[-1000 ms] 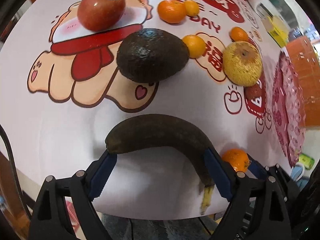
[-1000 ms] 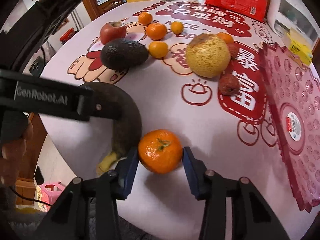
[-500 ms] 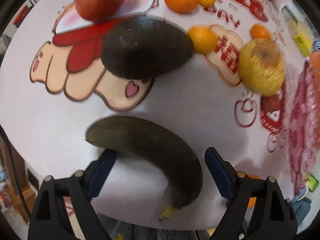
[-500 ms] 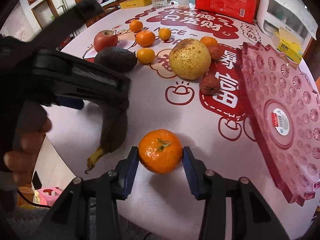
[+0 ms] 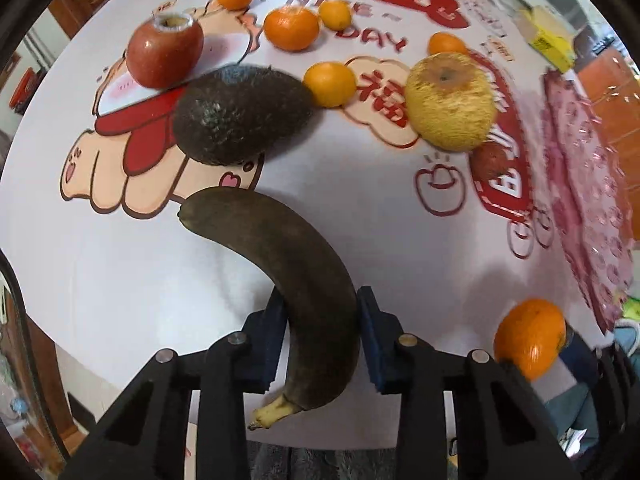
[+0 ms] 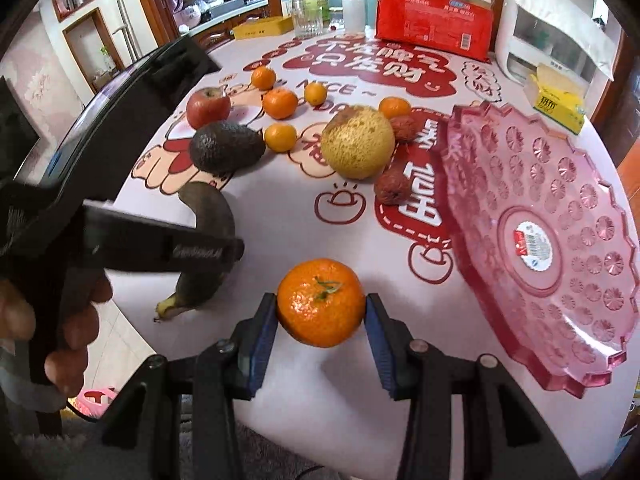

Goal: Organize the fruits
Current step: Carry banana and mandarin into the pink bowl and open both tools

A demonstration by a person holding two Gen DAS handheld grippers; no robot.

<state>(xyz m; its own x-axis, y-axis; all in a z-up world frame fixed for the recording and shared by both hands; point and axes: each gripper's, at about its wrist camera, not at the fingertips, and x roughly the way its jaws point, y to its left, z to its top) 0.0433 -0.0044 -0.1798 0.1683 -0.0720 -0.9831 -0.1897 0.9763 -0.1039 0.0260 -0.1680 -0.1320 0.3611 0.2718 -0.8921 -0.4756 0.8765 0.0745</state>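
Note:
My left gripper (image 5: 322,334) is shut on a blackened banana (image 5: 296,288) near its stem end, at the table's near edge. My right gripper (image 6: 320,326) is shut on a mandarin (image 6: 320,308) and holds it over the table's near edge; the mandarin also shows at the right of the left wrist view (image 5: 528,336). The pink plastic fruit tray (image 6: 560,240) lies to the right of the mandarin. The banana (image 6: 208,216) shows partly hidden behind the left gripper's body in the right wrist view.
Farther back lie an avocado (image 6: 226,146), a red apple (image 6: 208,106), a yellow melon (image 6: 358,142), several small mandarins (image 6: 280,136) and two brown lychee-like fruits (image 6: 392,186). A red package (image 6: 434,26), bottles and a white box (image 6: 552,32) stand at the back.
My left gripper has turned along the banana and shut on it near the stem. My right gripper, holding the mandarin, has risen slightly.

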